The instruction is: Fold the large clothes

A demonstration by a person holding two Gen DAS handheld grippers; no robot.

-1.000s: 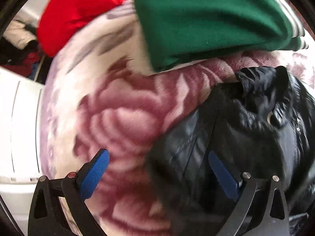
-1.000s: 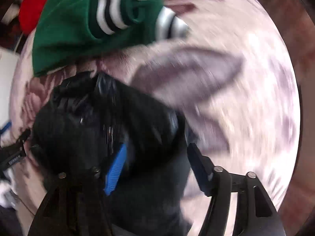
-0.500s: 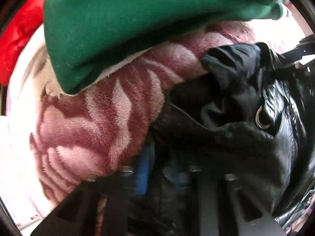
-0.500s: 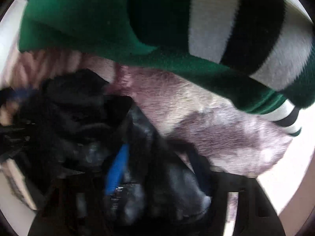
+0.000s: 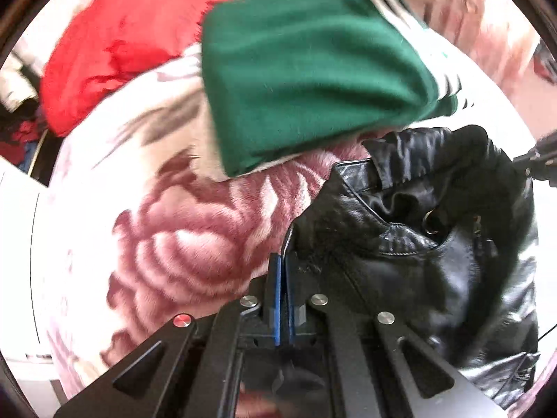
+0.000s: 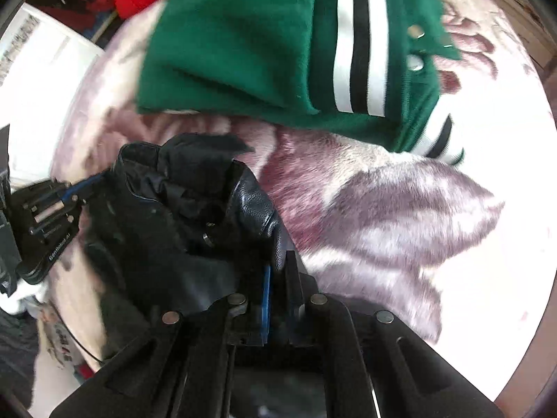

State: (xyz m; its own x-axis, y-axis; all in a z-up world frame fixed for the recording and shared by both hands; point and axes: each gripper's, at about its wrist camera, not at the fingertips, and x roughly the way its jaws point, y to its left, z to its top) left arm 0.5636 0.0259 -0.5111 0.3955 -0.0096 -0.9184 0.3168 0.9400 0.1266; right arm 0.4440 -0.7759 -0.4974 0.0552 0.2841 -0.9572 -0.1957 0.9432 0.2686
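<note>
A black leather jacket lies crumpled on a floral fleece blanket. My left gripper is shut, with the jacket's left edge pinched between its blue pads. In the right wrist view the same jacket hangs bunched between both tools. The jaws of my right gripper are closing, and a fold of the leather collar edge is pressed between them. The left gripper shows at the jacket's far left corner, and the right gripper shows at the edge of the left wrist view.
A folded green jacket with white and black stripes lies just beyond the black one. A red garment sits behind it. The blanket stretches bare to the right. White furniture borders the left.
Both grippers stood open over the black jacket; they dropped onto it, closed on its two edges and have lifted back, so the jacket edge is raised.
</note>
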